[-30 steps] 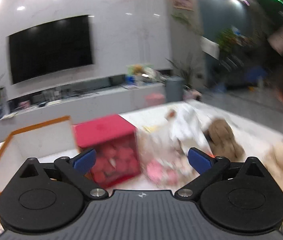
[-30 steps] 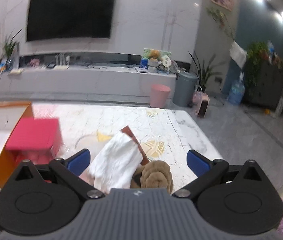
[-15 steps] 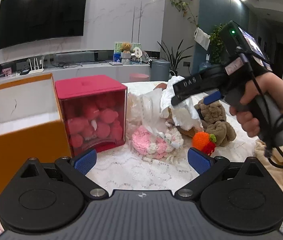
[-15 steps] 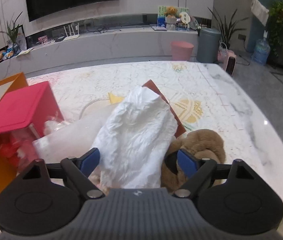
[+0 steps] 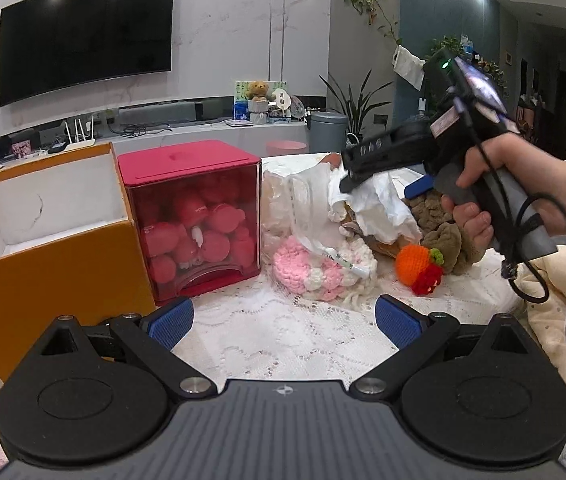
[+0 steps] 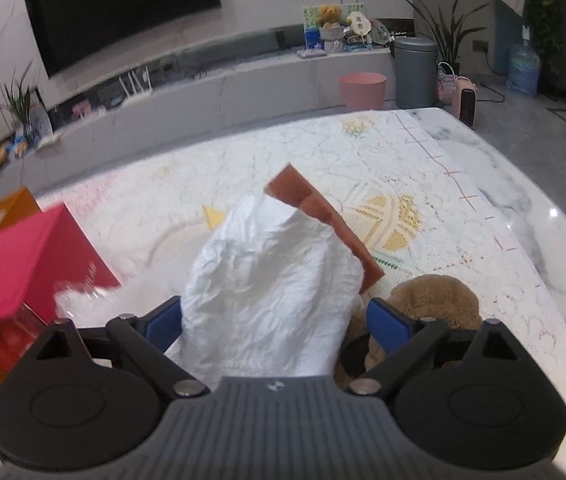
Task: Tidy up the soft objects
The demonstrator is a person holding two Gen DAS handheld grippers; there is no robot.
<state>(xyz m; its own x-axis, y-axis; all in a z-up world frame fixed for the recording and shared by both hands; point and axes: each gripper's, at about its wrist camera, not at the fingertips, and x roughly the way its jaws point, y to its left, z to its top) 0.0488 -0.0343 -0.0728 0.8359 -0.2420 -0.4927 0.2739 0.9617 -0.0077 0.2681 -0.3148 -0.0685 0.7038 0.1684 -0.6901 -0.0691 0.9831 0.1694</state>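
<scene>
Left wrist view: left gripper (image 5: 283, 320) is hanging low over the lace cloth (image 5: 283, 344) w/ its jaws spread wide and nothing between them. Ahead, an open orange box (image 5: 55, 264) is sitting at left, a red see-through bin (image 5: 193, 216) of plush just beside it, then the pile of soft things: pink crochet piece (image 5: 303, 272), orange knit fruit (image 5: 419, 262), brown plush (image 5: 443, 236), and a white crumpled bag (image 5: 375, 208) on top. A hand (image 5: 479, 200) is bringing the right gripper (image 5: 383, 184) down onto that bag.

Right wrist view: right gripper's jaws are opening, near their widest, w/ the white bag between the pads; left pad looks to be brushing it, but no clear squeeze, so not a grip yet. A reddish-brown flat piece (image 6: 323, 216) is poking out behind the bag; brown plush is lying just beside the right pad.

Step in hand, as I'm reading it: approach to pick the bag off the pile, sorting barely begun. Next move is calling for sinking a bit deeper, closing firmly on the bag's bulk w/o catching the plush, then lifting toward the orange box.
</scene>
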